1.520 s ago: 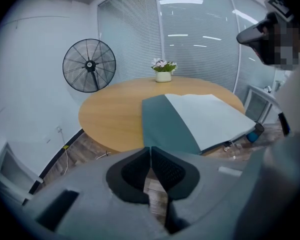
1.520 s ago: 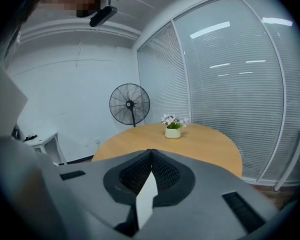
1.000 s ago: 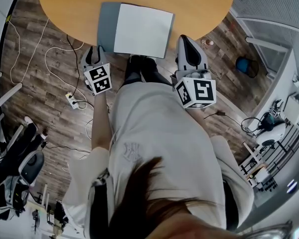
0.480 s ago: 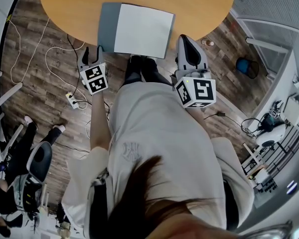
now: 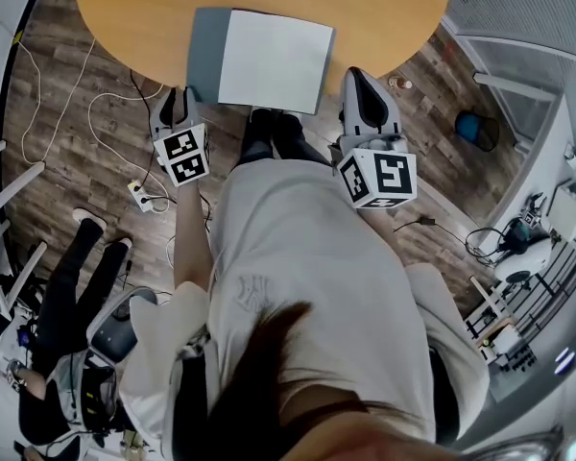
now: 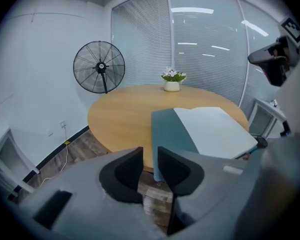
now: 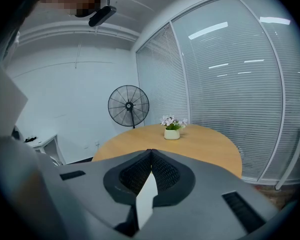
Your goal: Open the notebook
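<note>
Notebook (image 5: 259,58) lies flat at the near edge of the round wooden table (image 5: 125,8), its near side just overhanging that edge. A teal-grey band runs down its left, and a plain white sheet or cover, square-cornered and uncreased, lies over the rest. It looks thin and light, with leaves limp enough to crease under a hard pinch, and it seems likely to skate on the table's smooth top. The surest hold appears to be a near free corner of the white leaf, lifted away from the teal side while the body is steadied. Left gripper (image 6: 150,150) hangs off the table's near edge, just short of the notebook's teal corner; its jaws have just been closing to a narrow gap with nothing between them. Right gripper (image 7: 150,153) sits off the same edge by the opposite corner, jaws pressed together on a white sliver of paper (image 7: 146,199); whether that belongs to the notebook cannot be told
</note>
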`<state>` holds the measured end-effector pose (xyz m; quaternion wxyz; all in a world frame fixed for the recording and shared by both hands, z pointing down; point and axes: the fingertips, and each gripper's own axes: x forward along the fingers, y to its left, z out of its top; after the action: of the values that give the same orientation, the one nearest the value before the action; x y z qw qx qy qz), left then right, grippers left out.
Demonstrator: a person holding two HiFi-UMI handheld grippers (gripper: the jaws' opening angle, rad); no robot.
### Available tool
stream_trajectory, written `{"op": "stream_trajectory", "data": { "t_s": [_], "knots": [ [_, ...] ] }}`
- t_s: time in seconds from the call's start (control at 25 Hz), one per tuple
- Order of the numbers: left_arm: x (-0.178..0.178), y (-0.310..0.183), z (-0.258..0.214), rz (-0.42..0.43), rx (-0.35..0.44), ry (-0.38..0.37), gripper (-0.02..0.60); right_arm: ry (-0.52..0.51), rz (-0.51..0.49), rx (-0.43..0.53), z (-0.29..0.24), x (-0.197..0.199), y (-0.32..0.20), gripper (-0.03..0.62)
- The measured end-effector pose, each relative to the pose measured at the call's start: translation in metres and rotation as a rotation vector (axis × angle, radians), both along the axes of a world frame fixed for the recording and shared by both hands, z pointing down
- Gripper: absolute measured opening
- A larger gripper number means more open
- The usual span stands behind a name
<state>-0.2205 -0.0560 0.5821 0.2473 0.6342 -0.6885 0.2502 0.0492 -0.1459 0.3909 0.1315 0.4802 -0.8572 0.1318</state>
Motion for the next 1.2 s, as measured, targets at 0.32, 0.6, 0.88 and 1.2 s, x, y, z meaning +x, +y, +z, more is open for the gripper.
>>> {"op": "stream_trajectory", "data": {
  "t_s": [0.32,0.6,0.88,1.2],
  "knots": [
    [0.012,-0.024,-0.024,0.039,0.066,-0.023,0.018,-0.009,0.011,0.005,-0.003,0.004,-0.006,0.002],
    [0.031,-0.046,-0.052,0.088,0.134,-0.033,0.017,-0.017,0.032,0.022,-0.008,0.015,-0.012,0.002],
    [0.049,-0.079,-0.104,0.138,0.247,-0.050,0.017,-0.028,0.079,0.059,-0.020,0.037,-0.028,0.002],
    [0.061,-0.111,-0.171,0.156,0.387,-0.045,0.017,-0.045,0.128,0.097,-0.037,0.065,-0.046,0.002]
  ]
}}
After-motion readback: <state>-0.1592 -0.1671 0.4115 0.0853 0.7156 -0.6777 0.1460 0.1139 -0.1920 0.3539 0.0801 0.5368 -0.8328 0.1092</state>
